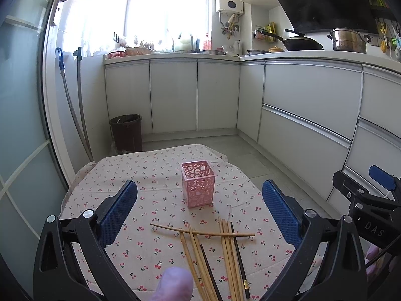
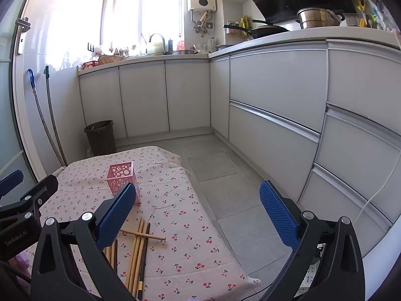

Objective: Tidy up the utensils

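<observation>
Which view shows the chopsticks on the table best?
The left wrist view. The chopsticks lie centred between the open left gripper fingers, fully visible, one lying crosswise over the rest. In the right wrist view the right gripper's near finger covers part of the pile, and the chopsticks sit off to the left.

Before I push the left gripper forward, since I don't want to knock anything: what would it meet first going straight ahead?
Probably the pink holder, standing upright beyond the chopsticks, roughly centred between the open left gripper fingers. Depth is unclear; kept high, it may pass over.
</observation>
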Tool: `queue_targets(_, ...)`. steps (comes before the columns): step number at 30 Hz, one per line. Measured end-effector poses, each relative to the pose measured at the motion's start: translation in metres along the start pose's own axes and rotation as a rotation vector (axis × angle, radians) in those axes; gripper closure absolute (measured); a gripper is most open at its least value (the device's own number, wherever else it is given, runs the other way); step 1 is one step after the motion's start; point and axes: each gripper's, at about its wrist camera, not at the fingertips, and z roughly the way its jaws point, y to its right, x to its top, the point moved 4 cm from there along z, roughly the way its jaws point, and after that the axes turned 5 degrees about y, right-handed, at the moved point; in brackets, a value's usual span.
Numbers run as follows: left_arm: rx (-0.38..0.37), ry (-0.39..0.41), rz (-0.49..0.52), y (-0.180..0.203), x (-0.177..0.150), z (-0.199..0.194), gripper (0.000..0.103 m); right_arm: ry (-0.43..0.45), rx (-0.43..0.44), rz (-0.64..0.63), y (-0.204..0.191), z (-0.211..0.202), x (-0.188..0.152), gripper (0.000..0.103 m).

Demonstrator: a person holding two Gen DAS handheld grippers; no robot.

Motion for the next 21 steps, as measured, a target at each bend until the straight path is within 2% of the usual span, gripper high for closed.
queue_targets(21, 0.006, -0.009, 0.005, 0.0006, -0.0021, 0.0016, 0.007, -0.003, -0.004, 0.003, 0.0011, 0.0007, 0.0003, 0.007)
